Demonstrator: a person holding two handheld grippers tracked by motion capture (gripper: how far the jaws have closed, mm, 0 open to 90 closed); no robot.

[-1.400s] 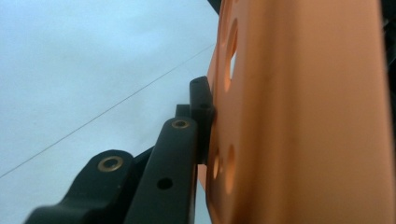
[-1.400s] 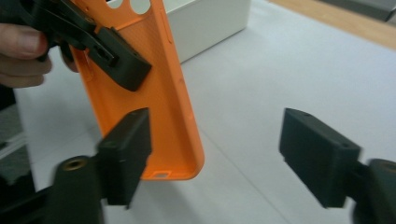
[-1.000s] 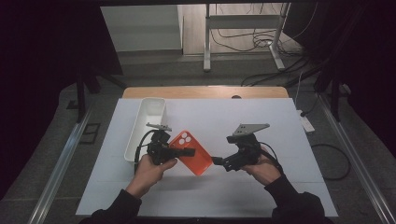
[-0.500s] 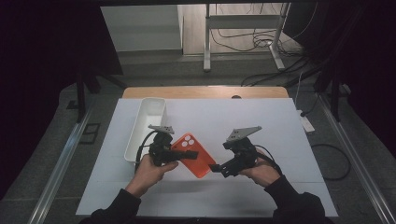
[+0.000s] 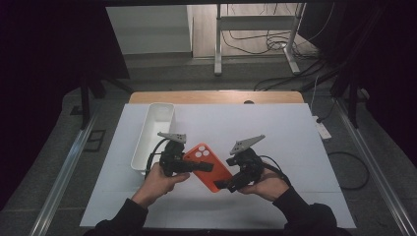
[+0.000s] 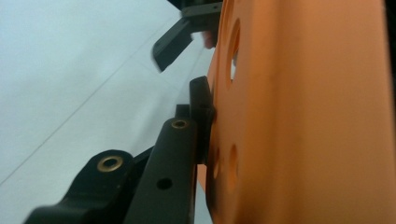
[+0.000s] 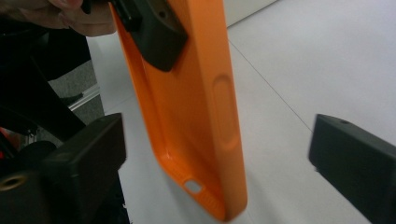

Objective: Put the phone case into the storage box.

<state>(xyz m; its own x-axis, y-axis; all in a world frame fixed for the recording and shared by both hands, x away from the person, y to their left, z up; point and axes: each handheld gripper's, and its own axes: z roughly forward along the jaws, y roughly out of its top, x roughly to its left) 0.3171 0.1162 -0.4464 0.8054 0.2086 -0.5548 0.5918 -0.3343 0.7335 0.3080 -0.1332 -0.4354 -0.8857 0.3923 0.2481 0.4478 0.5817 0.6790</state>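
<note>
Orange case (image 5: 209,167) held over the white table (image 5: 295,132).
Left gripper (image 5: 199,166) clamped its camera-hole end; right gripper (image 5: 222,185), at 4 o'clock, was closing, jaws apart around its lower end; dark room.

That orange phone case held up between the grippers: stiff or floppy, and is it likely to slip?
The orange phone case is an empty thin shell, so probably light and somewhat bendy. It keeps its shape though only the left gripper clamps it, so not floppy. Its smooth skin might slip between the right gripper's open jaws.

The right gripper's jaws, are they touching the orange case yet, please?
Apart: the right gripper view shows the right gripper with a clear gap between each jaw and the case.
</note>
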